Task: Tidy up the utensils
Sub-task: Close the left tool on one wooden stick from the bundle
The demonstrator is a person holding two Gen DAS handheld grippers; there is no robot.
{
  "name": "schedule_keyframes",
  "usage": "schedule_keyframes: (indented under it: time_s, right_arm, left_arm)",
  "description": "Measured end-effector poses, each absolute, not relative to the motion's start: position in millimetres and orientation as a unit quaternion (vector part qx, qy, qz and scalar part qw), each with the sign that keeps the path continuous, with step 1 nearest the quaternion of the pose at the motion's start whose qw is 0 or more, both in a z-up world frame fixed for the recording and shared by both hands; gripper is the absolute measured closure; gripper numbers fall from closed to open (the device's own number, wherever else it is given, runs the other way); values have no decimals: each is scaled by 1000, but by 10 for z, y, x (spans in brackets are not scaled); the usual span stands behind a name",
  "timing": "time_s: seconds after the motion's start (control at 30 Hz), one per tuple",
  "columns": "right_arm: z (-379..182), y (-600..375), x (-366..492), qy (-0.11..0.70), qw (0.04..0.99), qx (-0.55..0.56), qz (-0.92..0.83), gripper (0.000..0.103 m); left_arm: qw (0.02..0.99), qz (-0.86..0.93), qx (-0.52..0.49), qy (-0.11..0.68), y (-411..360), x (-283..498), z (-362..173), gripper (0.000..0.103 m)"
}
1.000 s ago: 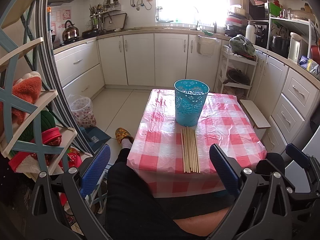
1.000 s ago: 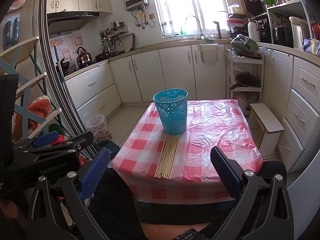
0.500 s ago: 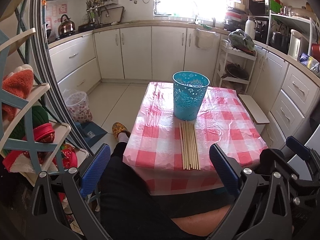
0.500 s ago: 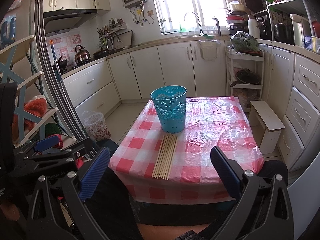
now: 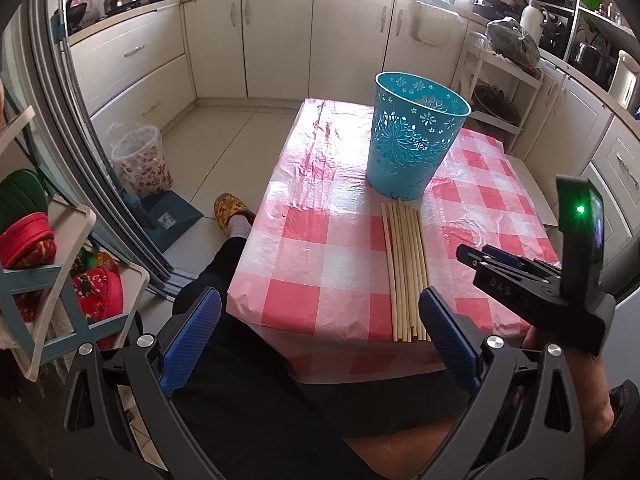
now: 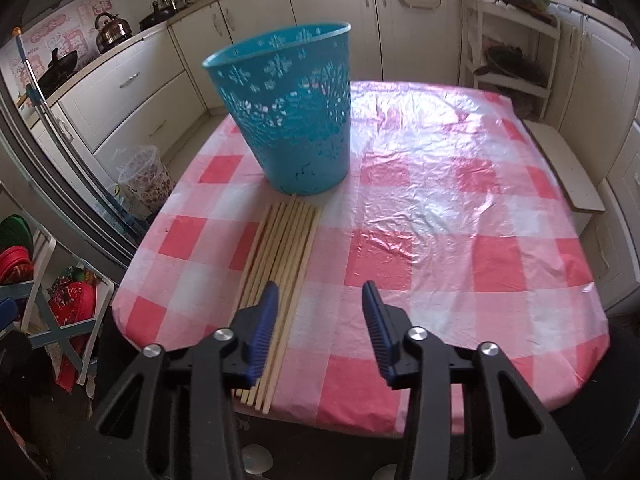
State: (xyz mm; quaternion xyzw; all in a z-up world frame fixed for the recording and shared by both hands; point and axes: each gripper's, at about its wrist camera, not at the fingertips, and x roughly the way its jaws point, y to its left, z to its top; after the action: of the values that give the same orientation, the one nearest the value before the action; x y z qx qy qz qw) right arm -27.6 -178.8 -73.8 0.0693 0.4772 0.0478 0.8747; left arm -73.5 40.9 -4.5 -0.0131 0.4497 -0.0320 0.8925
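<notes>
My left gripper (image 5: 320, 344) hangs over my lap at the table's near edge, jaws wide, nothing between them. My right gripper (image 6: 320, 320) is over the cloth (image 6: 460, 220), jaws closing with only bare cloth in the gap; its left pad (image 6: 266, 320) sits above the near ends of the chopsticks (image 6: 280, 264), and I can't tell if it touches them. The sticks lie flat in a tidy row, running away from me. Their far tips reach the foot of the blue basket (image 6: 296, 120), which stands upright. Cabinets (image 6: 280, 28) line the wall beyond.
</notes>
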Motion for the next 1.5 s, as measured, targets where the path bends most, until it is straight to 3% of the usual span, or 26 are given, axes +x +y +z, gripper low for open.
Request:
schedule_keyframes:
  time_s: [0.13,0.23,0.7,0.93,1.4,1.5]
  right_arm:
    - [-924,-1693,-22,488,868,69,53,81]
    - [-994,-1700,113,495,865,59,48,85]
    - [-1017,-1758,362,485,873,-21,57,95]
    - [-1068,-1927,255,487,869,9,88,95]
    - [-1126,-2027,196,467,875,58,116,95]
    - [-1130,-2068,205,466,874,68,121,95]
  left_arm:
    - [885,-34,-15,465,373,-530,-181,8]
    - [880,-35,-14,474,338,-391,-271,8]
    - [867,-47,-3,496,147,241,-664,8]
    - [853,-64,25,518,-174,646,-1038,8]
    - [841,-45,50,536,-356,1011,-1367,24]
    - [843,-49,53,533,-395,1019,-1346,34]
